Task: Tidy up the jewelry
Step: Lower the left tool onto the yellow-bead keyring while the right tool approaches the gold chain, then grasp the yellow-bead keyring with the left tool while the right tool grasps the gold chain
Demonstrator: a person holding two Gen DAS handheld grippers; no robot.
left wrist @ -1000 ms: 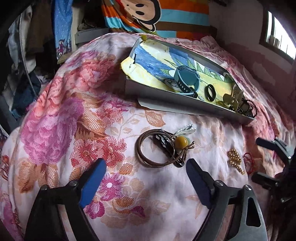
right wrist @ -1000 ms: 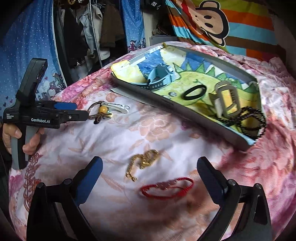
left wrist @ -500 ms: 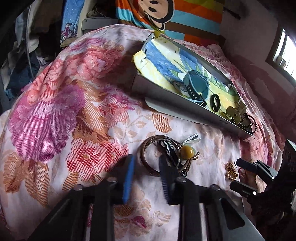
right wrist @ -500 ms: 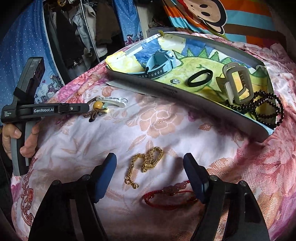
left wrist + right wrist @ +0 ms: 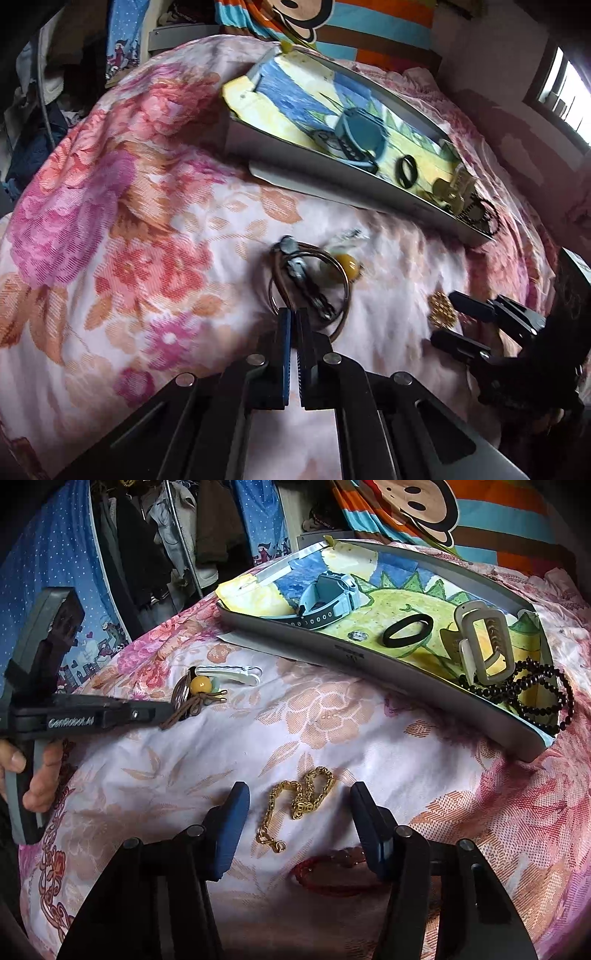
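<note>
A bundle of thin metal bangles (image 5: 345,291) with a yellow bead (image 5: 349,266) and brown cords lies on the floral bedspread. My left gripper (image 5: 291,314) is shut on the bangles' near rim; from the right wrist view its tip (image 5: 166,712) meets the bundle from the left. A gold chain (image 5: 310,794) lies between the fingers of my right gripper (image 5: 300,792), whose jaws are closing, with the pads still apart from it. A red bracelet (image 5: 332,882) lies just under that gripper. The grey tray (image 5: 369,664) holds a blue watch (image 5: 325,598).
Also in the tray are a black hair tie (image 5: 406,629), a pale hair claw (image 5: 484,642) and a black bead bracelet (image 5: 535,694). A white hair clip (image 5: 229,674) lies beside the bead. Hanging clothes and a striped monkey pillow stand behind the bed.
My left gripper went from wide open to shut on the bangles' rim, and the bundle has shifted. My right gripper's fingers narrowed and came forward to straddle the gold chain.
</note>
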